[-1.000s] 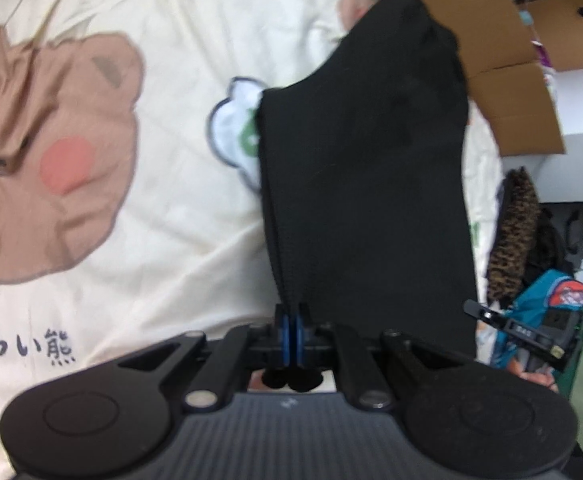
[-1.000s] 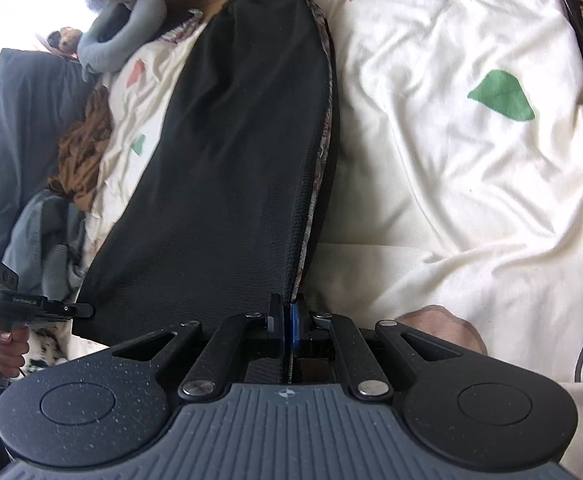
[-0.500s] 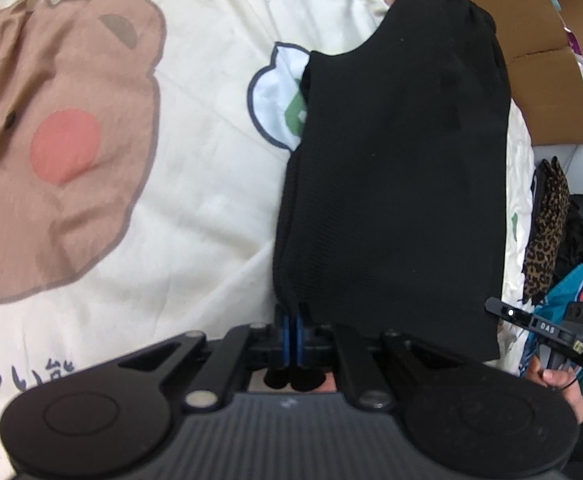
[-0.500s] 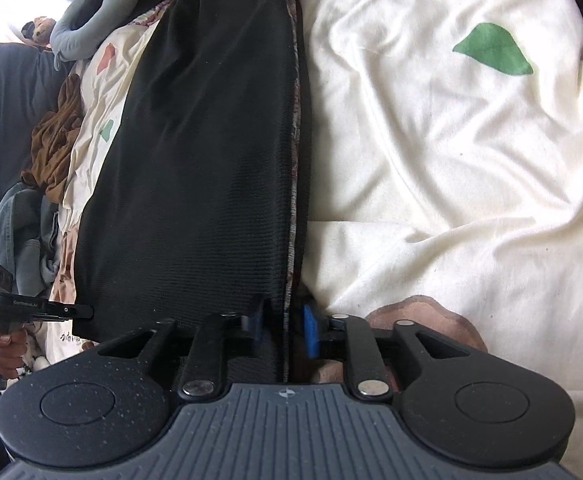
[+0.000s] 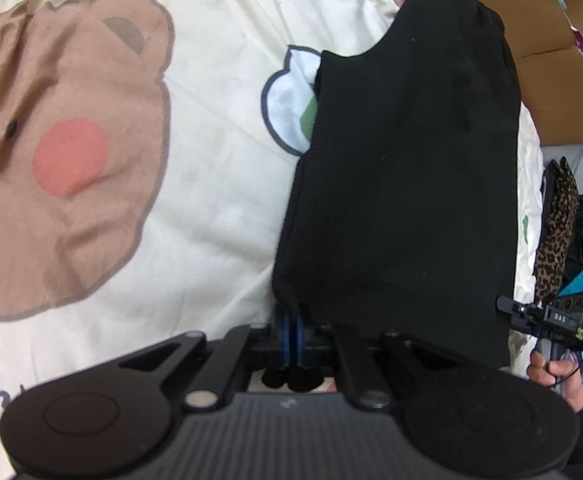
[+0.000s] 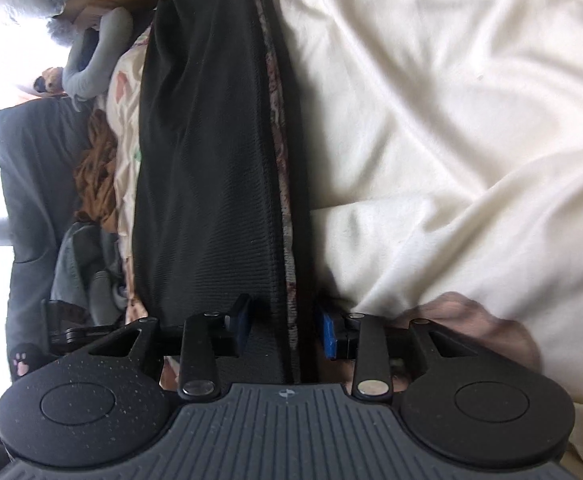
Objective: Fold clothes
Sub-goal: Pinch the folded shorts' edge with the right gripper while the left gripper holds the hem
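Pinching the near edge of the black garment, the left gripper has its blue pads pressed tight together with the fabric caught between them. That garment lies stretched out on a cream bedsheet, partly covering a small blue-outlined print. The sheet has a big brown bear print with a pink cheek, and some Japanese characters at the lower left edge, cut off by the gripper body so I can't read them properly. Off to the right, a hand holds the other gripper, which has a tiny white label I can't make out. Cardboard sits beyond the bed.

From the right wrist view, the right gripper is spread wide, pads well apart on either side of the garment's edge, not clamping it. A patterned strip runs along that edge. Leftward there's a grey neck pillow and a brown crumpled cloth.
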Demonstrator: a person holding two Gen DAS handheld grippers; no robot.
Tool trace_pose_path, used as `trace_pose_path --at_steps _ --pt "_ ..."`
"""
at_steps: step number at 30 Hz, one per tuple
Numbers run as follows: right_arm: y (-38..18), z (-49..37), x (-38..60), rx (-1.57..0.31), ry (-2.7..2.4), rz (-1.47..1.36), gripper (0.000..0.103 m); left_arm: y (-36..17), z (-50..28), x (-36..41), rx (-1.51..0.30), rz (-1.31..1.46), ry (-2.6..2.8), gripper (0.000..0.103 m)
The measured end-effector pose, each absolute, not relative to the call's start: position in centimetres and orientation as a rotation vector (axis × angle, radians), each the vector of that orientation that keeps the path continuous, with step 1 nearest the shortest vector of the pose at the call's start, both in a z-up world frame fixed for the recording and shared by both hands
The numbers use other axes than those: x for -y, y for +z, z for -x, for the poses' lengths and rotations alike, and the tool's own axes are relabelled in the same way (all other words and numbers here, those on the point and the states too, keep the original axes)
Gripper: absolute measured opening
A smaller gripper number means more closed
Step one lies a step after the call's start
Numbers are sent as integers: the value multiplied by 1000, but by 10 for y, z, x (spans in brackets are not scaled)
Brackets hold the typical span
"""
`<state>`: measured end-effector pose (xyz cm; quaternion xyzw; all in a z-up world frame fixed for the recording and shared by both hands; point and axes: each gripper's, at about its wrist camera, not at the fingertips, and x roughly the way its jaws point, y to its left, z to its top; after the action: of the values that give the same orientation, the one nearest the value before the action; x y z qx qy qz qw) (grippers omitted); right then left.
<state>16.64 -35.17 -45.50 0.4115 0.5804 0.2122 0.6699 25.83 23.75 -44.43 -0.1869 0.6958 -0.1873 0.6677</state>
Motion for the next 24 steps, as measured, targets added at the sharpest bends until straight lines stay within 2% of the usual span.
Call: trace_pose_path --at_steps 2,4,9,24 --pt "-456 -167 351 -1311 486 -930 36 -445 -258 -238 -1571 430 -421 4" --pt "-456 -168 351 -1314 485 -919 22 -444 -258 -238 -1571 434 -420 4" --pt "-438 -167 343 -1290 501 -826 3 -441 -255 -243 -1575 473 -414 3" --pt "-390 -140 352 -1293 567 -747 1 -414 -237 -264 -1619 543 -490 3"
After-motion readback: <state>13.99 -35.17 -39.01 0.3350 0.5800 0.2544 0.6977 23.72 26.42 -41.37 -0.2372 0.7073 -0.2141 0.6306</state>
